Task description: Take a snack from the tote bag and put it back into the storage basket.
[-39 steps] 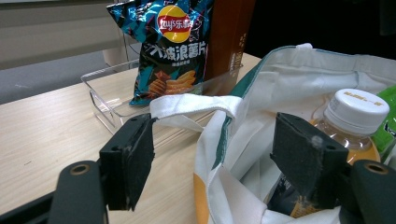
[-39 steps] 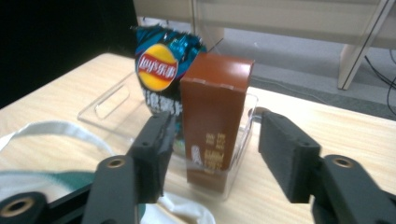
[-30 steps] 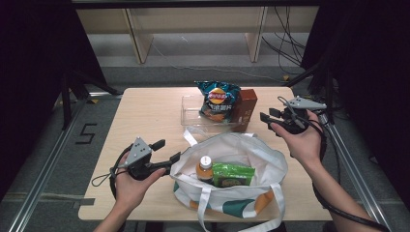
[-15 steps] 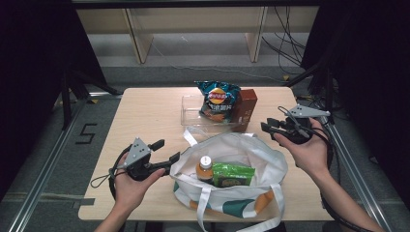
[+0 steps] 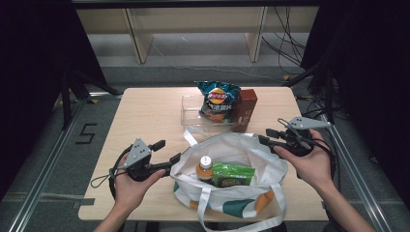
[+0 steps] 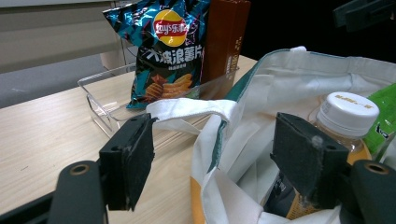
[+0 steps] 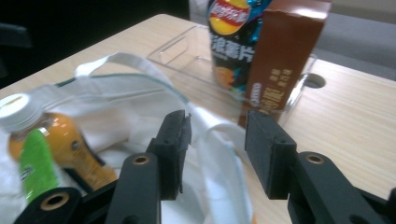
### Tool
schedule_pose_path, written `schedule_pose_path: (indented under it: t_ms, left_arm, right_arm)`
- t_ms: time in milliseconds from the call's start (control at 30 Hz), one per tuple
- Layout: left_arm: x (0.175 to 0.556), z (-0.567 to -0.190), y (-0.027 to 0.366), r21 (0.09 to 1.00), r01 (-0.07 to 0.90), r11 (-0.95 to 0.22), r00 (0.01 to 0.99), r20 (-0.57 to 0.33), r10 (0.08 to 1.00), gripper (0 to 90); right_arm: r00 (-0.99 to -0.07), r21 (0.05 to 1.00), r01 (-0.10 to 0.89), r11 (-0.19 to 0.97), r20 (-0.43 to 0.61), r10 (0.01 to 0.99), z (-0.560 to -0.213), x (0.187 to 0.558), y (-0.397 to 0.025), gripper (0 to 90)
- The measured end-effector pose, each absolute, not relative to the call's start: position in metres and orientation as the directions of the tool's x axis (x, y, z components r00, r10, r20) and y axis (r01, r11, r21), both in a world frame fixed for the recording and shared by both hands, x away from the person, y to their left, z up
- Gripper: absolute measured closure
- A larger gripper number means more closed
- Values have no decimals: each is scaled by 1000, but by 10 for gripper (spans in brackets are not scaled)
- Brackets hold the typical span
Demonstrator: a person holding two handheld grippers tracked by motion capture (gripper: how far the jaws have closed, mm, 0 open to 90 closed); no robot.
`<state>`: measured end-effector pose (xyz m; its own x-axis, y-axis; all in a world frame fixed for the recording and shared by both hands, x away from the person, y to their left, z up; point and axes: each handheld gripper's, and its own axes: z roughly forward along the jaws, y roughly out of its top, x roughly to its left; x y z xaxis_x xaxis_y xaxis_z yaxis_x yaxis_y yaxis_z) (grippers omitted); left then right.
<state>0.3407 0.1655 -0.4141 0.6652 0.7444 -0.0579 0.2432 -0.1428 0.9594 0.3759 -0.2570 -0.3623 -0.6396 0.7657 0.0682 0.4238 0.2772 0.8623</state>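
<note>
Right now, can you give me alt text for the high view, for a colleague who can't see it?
A white tote bag on a wooden table holds a bottle and a green packet, with the open left gripper and right gripper at its rim. Behind, a clear tray holds a chip bag and brown box.

White tote bag (image 5: 232, 159) sits at 6 o'clock on the table (image 5: 145, 116), mouth open, with an orange-capped bottle (image 5: 205, 167) and green packet (image 5: 233, 174) inside. Left gripper (image 5: 167, 154) at 8 o'clock, jaws apart at the bag's rim. Right gripper (image 5: 267, 136) at 3 o'clock, jaws apart. Clear tray (image 5: 193, 112) at 12, with chip bag (image 5: 217, 99) and brown carton (image 5: 244, 105).
</note>
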Motion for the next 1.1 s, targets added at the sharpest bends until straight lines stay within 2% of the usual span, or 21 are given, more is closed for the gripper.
schedule_pose_path:
  t_ms: [33,67,100,133,233,367,467,533,767,833,867,900,933,967,1100]
  left_arm:
    - [341,-414,166,960,244,-140,665,-60,745,290]
    - [341,-414,167,960,246,-137,663,-63,746,290]
    - [341,-414,167,960,248,-133,662,-67,747,290]
    - [341,-415,168,960,248,-131,662,-69,747,290]
    - [341,-415,170,960,247,-135,663,-66,746,290]
    - [341,-415,171,961,245,-130,658,-67,750,290]
    - [340,-414,169,960,243,-138,661,-60,748,290]
    - [340,-413,168,961,239,-139,664,-57,746,290]
    - [341,-414,169,961,243,-134,660,-62,749,290]
    - [342,-415,170,959,246,-140,658,-59,750,290]
    - [342,-414,169,960,244,-140,656,-57,753,290]
    - [342,-414,169,960,243,-139,655,-56,754,290]
    - [343,-413,168,962,237,-134,658,-58,751,290]
    - [343,-413,167,962,236,-135,659,-57,750,290]
    - [343,-414,164,961,236,-143,666,-53,744,290]
  right_arm:
    - [-653,866,411,284,62,755,-363,376,-257,585]
    - [-641,856,443,265,97,761,-362,371,-255,584]
    - [-670,860,406,310,50,741,-362,372,-258,582]
    - [-653,863,427,269,89,752,-363,370,-254,581]
    - [-679,849,439,295,99,727,-363,365,-251,572]
    - [-712,853,402,333,63,699,-365,363,-249,566]
    - [-703,848,441,295,122,700,-366,359,-243,555]
    - [-727,850,416,322,99,679,-366,359,-244,547]
    - [-740,844,426,324,119,662,-369,354,-242,520]
    - [-761,856,399,329,108,640,-371,354,-242,509]
    - [-767,843,419,336,131,628,-371,352,-242,505]
    - [-785,849,390,356,105,611,-373,353,-244,501]
    - [-780,838,418,349,134,611,-373,350,-243,496]
    - [-798,844,392,367,113,593,-374,351,-244,493]
    - [-796,828,428,363,155,586,-377,346,-245,487]
